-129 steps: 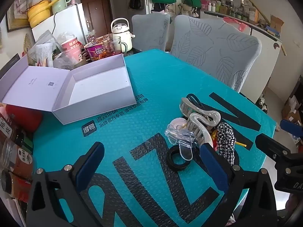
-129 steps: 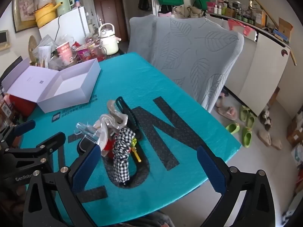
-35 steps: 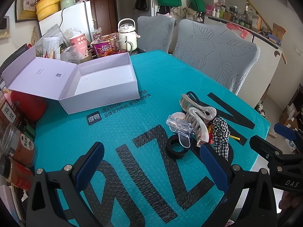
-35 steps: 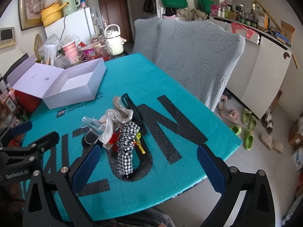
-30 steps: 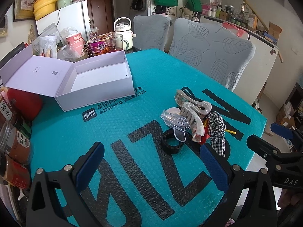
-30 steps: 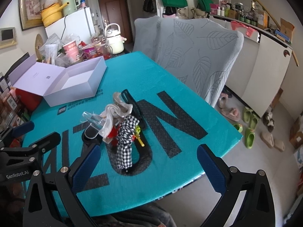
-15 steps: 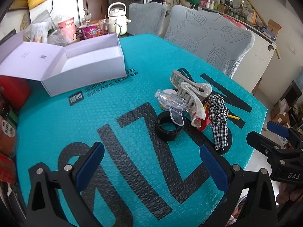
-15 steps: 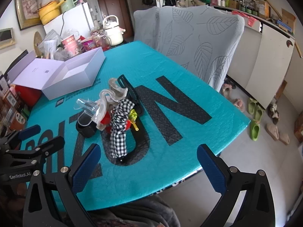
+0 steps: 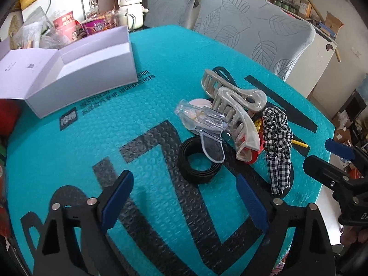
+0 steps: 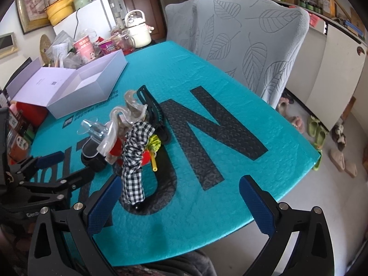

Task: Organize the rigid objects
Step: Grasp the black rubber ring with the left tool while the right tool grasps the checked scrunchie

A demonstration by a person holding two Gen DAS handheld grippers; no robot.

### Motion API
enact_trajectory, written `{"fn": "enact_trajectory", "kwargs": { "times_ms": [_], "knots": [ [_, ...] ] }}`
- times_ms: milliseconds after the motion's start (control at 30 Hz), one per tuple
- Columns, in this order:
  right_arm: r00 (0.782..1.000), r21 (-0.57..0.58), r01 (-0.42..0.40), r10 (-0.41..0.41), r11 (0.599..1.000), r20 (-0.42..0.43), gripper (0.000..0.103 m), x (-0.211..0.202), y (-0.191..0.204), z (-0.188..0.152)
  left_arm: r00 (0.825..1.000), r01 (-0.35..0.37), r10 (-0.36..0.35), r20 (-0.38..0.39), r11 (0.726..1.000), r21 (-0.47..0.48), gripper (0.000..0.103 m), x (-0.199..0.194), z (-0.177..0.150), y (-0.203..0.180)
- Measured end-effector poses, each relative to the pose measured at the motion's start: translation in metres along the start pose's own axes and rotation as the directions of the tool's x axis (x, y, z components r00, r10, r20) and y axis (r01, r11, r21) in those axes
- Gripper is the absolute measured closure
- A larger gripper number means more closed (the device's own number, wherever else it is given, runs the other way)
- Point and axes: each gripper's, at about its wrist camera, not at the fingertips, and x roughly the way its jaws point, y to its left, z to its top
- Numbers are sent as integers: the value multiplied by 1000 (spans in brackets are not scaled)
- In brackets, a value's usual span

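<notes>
Hair accessories lay heaped on the teal table (image 9: pixel 149 105): a clear claw clip (image 9: pixel 202 124) rested on a black ring (image 9: pixel 197 168), against a beige claw clip (image 9: pixel 239 112) and a checked scrunchie (image 9: pixel 277 142). The left gripper (image 9: pixel 184 197), its fingers just narrowed yet empty, sat near the ring. The right gripper (image 10: pixel 181 203) gaped wide, empty. Judged best: straddle one rigid clip only, clear of the scrunchie, then carry it to the open white box (image 9: pixel 92 78) at far left.
</notes>
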Motion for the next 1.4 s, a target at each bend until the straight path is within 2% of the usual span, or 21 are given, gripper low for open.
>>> {"fn": "enact_trajectory", "kwargs": {
  "times_ms": [67, 167, 233, 267, 367, 567, 733, 900, 1033, 1200, 1233, 1300, 1367, 1400],
  "knots": [
    [1000, -2, -1, 1, 1000, -1, 0, 2, -1, 1, 999, 28, -28, -30, 1000, -2, 22, 9, 1, 0],
    [1000, -8, -12, 12, 1000, -9, 0, 3, -1, 3, 999, 45, -45, -22, 999, 0, 24, 14, 2, -1],
    [1000, -10, -25, 25, 1000, -15, 0, 4, 0, 4, 1000, 31, -31, 5, 999, 26, 35, 14, 3, -3],
    [1000, -11, -26, 25, 1000, -18, 0, 5, 1, 4, 1000, 30, -30, 10, 999, 34, 44, 15, 3, -4],
    [999, -12, -19, 19, 1000, -29, 0, 9, 2, 6, 998, 48, -50, 35, 998, 41, 62, 15, 5, -2],
    [999, 5, -22, 22, 1000, -43, 0, 11, 2, 4, 996, 76, -78, 41, 997, 31, 62, 10, 3, 3],
    [998, 4, -36, 36, 999, -53, 1, 12, 8, 0, 996, 67, -68, 49, 998, 9, 63, -1, -7, 13],
    [995, -12, -64, 62, 998, -84, 23, 18, 19, -5, 997, 47, -46, 59, 999, -27, 63, -13, -18, 26],
    [987, -6, -121, 120, 993, -108, 30, 24, 25, -8, 997, 25, -21, 70, 998, -60, 63, -21, -26, 35],
    [981, -26, -165, 161, 986, -108, 58, 30, 36, -8, 996, 4, 4, 86, 996, -93, 63, -29, -32, 43],
    [980, -26, -170, 166, 985, -108, 61, 32, 38, -8, 996, 2, 7, 90, 995, -98, 63, -31, -33, 44],
    [980, -28, -172, 168, 985, -103, 76, 35, 40, -8, 995, -3, 13, 94, 994, -107, 63, -33, -35, 46],
    [984, -29, -160, 157, 987, -88, 84, 34, 42, -7, 995, -7, 19, 100, 994, -113, 63, -35, -35, 47],
    [984, -28, -161, 158, 987, -77, 85, 32, 42, -8, 994, -9, 21, 104, 993, -116, 63, -35, -35, 48]
  ]
}}
